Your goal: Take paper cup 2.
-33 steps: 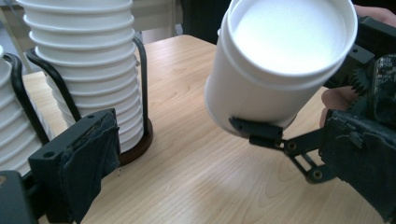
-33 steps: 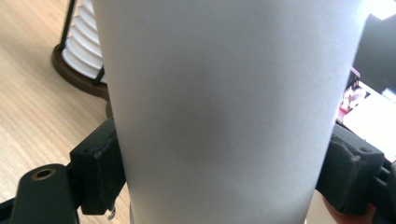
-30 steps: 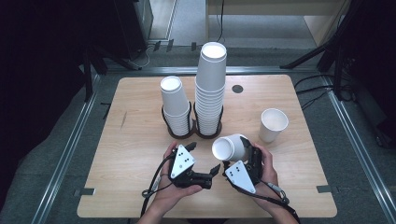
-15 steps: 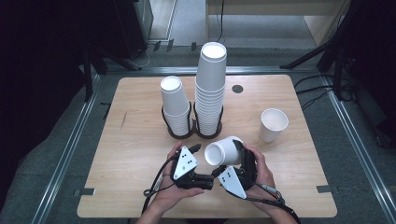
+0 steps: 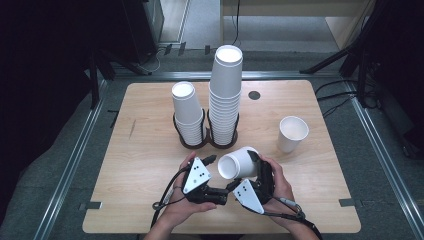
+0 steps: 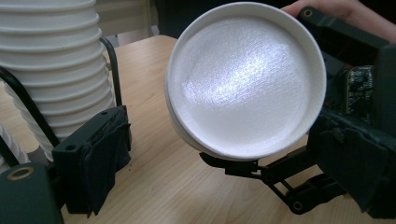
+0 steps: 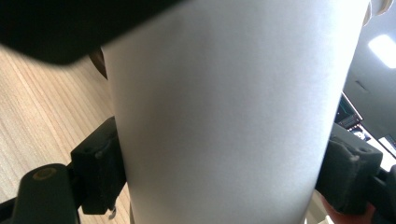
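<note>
A white paper cup (image 5: 239, 162) lies on its side in the air over the table's near middle, and my right gripper (image 5: 246, 166) is shut on its wall. In the right gripper view the cup's wall (image 7: 233, 116) sits between the two pads (image 7: 100, 172). My left gripper (image 5: 221, 172) is just left of it, open, pointing at the cup's base. In the left gripper view that round base (image 6: 247, 79) faces the camera between the open jaws, beyond the fingertips (image 6: 93, 158). A second rim edge shows at the cup's left side, so it may be two nested cups.
A short cup stack (image 5: 187, 112) and a tall one (image 5: 225, 95) stand upside down in a black wire holder (image 5: 207, 142) at mid table, just beyond the grippers. A single upright cup (image 5: 292, 132) stands to the right. The holder's wire (image 6: 112, 70) is close at the left gripper's left.
Both hands have drawn slightly nearer to the table's front edge and closer together. The held cup has shifted left and its base now faces the left gripper.
</note>
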A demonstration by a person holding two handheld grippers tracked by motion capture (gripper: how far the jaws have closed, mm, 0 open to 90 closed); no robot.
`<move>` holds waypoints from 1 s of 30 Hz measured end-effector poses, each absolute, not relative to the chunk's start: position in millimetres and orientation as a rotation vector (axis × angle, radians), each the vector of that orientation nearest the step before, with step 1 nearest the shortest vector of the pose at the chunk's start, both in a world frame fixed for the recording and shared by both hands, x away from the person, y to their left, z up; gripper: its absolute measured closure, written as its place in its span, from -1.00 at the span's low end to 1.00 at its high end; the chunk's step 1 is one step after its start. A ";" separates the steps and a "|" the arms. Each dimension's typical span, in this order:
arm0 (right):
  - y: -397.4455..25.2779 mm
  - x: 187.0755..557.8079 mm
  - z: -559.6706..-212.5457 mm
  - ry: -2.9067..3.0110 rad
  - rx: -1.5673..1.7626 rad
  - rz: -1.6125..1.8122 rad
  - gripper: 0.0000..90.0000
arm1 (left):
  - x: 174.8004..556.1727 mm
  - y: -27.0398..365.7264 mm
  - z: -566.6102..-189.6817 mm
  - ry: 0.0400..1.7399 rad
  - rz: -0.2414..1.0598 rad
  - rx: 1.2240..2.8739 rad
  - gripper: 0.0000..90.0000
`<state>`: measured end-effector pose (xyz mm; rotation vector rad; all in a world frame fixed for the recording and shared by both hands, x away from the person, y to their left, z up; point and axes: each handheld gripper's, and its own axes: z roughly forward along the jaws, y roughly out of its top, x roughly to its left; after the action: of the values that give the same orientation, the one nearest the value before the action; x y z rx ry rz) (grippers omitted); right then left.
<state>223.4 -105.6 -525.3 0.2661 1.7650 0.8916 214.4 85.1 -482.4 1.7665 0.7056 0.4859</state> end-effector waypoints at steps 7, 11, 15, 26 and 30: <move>-107.7 224.7 -525.0 1.762 0.273 0.895 -0.65 | 215.3 90.6 -480.6 0.700 0.486 1.759 -0.86; -106.2 223.5 -525.5 1.767 0.253 0.900 -0.65 | 214.8 87.9 -481.4 0.688 0.481 1.772 -0.86; -103.2 221.2 -527.1 1.772 0.226 0.907 -0.65 | 212.6 84.3 -480.9 0.671 0.479 1.784 -0.83; -99.5 215.6 -526.3 1.776 0.166 0.942 -0.66 | 211.0 84.5 -479.0 0.657 0.463 1.774 -0.63; -98.7 214.8 -526.9 1.784 0.144 0.936 -0.66 | 210.0 83.5 -477.9 0.664 0.481 1.771 -0.54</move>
<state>214.8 -98.7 -526.9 0.1440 1.7840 0.9362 210.0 83.5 -477.9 1.7715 0.6639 0.4812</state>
